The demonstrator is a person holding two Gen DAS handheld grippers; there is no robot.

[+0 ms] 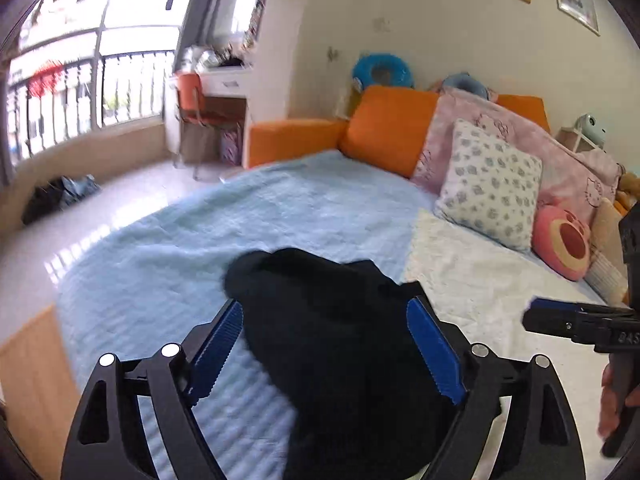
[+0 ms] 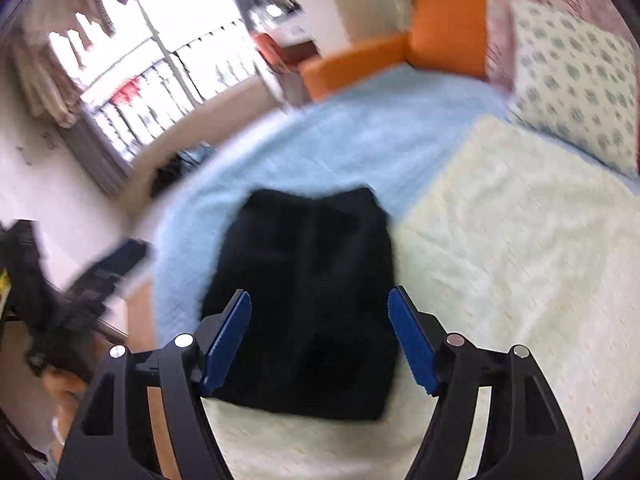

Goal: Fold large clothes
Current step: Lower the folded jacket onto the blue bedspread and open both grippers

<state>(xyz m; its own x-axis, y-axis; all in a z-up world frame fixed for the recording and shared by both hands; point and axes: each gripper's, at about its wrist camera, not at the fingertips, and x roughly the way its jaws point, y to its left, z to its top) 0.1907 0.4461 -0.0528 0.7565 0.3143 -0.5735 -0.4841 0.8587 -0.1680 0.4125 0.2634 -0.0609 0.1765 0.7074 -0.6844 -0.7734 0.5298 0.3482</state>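
Note:
A black garment lies folded into a compact bundle on the bed, across the seam of the light blue blanket and the cream blanket. My left gripper is open, its blue pads either side of the bundle, not closed on it. In the right wrist view the garment is a dark rectangle. My right gripper is open above its near edge, holding nothing. The right gripper also shows at the right edge of the left wrist view; the left gripper shows blurred at the left of the right wrist view.
A patterned pillow, a pink blanket, a round plush cushion and orange cushions line the head of the bed. A desk and orange chair stand by the window. A dark pile lies on the floor.

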